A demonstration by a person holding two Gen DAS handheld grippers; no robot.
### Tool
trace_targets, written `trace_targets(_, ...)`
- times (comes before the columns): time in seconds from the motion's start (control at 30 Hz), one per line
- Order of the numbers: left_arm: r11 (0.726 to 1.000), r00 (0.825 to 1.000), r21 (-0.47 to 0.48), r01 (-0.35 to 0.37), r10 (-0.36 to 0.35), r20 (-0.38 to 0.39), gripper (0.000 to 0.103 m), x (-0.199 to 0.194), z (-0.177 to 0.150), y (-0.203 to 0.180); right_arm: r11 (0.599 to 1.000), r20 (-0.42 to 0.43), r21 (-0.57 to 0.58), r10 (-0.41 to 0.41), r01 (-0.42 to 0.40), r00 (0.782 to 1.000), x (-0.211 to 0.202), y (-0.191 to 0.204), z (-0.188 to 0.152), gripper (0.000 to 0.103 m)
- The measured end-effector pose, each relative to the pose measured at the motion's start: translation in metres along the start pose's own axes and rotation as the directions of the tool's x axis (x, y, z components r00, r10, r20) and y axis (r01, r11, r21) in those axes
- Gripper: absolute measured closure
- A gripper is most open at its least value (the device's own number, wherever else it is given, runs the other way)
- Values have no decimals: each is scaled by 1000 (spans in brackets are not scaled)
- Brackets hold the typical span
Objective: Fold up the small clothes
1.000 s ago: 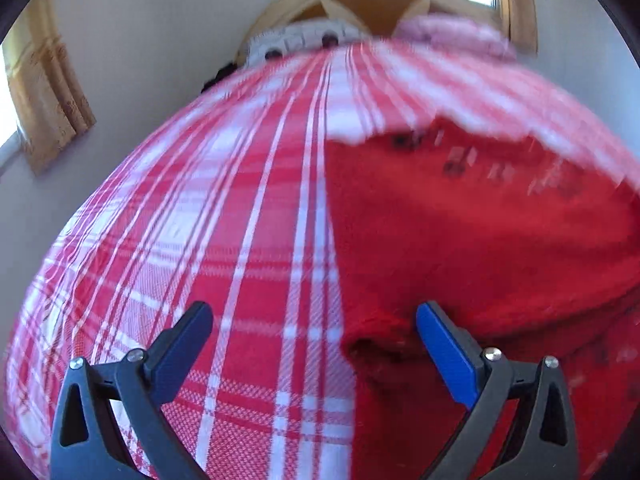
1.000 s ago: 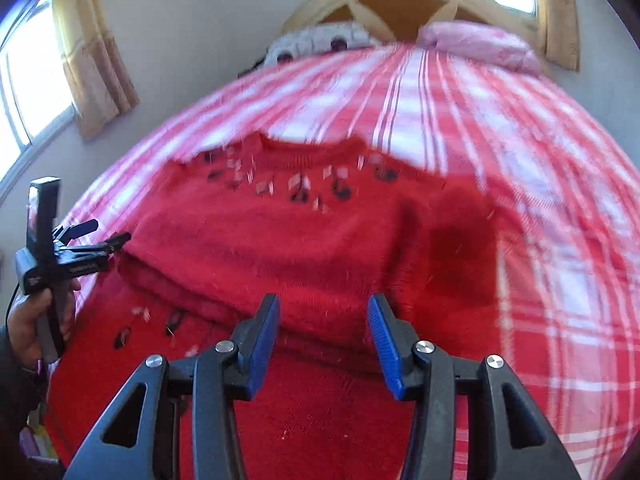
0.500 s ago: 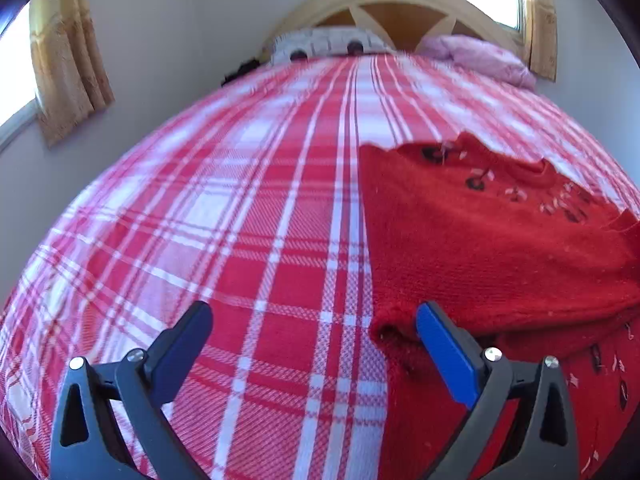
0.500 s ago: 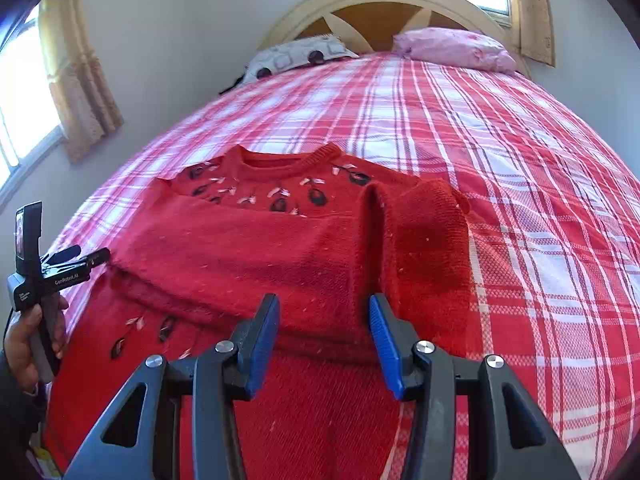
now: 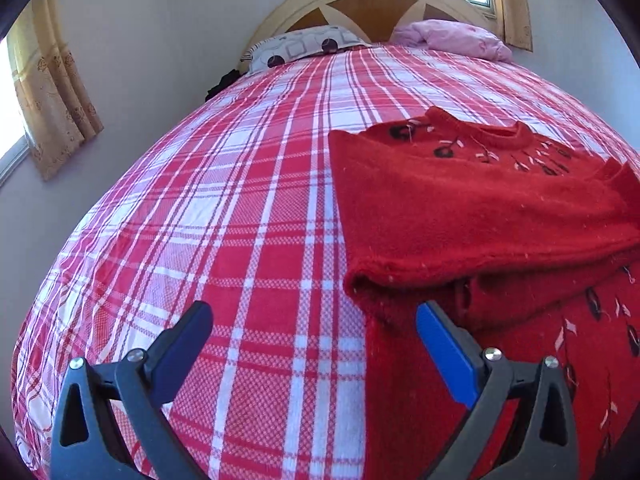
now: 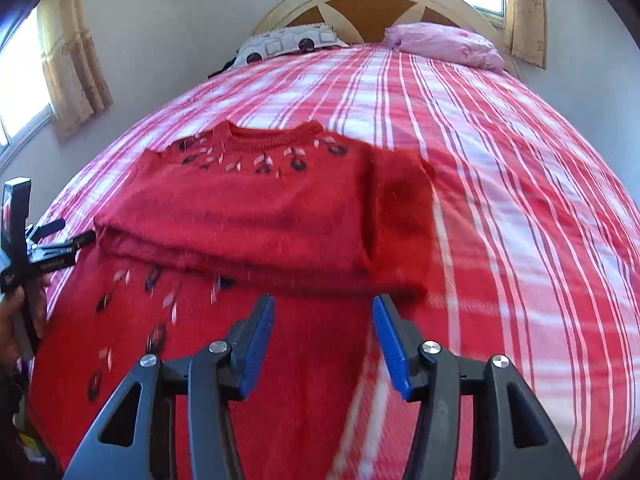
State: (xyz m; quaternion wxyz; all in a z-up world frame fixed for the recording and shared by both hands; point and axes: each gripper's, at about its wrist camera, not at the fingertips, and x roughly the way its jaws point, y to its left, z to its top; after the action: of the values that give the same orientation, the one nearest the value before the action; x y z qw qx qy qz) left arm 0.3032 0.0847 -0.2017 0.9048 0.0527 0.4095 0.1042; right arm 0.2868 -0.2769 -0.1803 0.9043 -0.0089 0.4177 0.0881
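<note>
A red knitted sweater (image 6: 256, 216) with small dark and white embroidery lies on the red plaid bed, both sleeves folded across its chest. In the left wrist view the sweater (image 5: 480, 216) fills the right side. My left gripper (image 5: 316, 332) is open and empty, above the bedspread at the sweater's left edge. My right gripper (image 6: 323, 326) is open and empty, above the sweater's lower body just below the folded sleeves. The left gripper also shows at the far left of the right wrist view (image 6: 60, 240).
The red and white plaid bedspread (image 5: 224, 208) covers the whole bed. A patterned pillow (image 5: 304, 46) and a pink pillow (image 5: 456, 38) lie by the wooden headboard (image 5: 372, 0). Curtained windows (image 5: 52, 92) flank the bed.
Both grippers have pulled back and up from the sweater, so more of the bed shows. The right gripper has opened a little wider. The folded sleeves stay in place.
</note>
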Motion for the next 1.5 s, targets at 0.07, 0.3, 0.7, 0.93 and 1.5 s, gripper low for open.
trace_targets(0.07,1000,1000,-1,14,-14,1,0,-4,-5,1,1000,-17,10,-3,3,1000,-8,-4,-15,51)
trace_targets(0.3,999,999,16,42,-41,-11,0,-24,-31,0,999,-26,31,-15,16,1000,-38,-4,-68,50)
trace_targets(0.7,988,986,3,154,-154,-58,0,-76,-105,18,999,-34,50,-3,5,999,-85,17,-126,50)
trace_targets(0.93,980,979,12,200,-199,-51,0,-106,-142,24,997,-26,80,3,-1,1000,-105,24,-159,50)
trace_targets(1.5,926,919,-65,372,-378,-117,45,-151,-180,13,972,-32,194,140,-131,990,-133,30,-211,74)
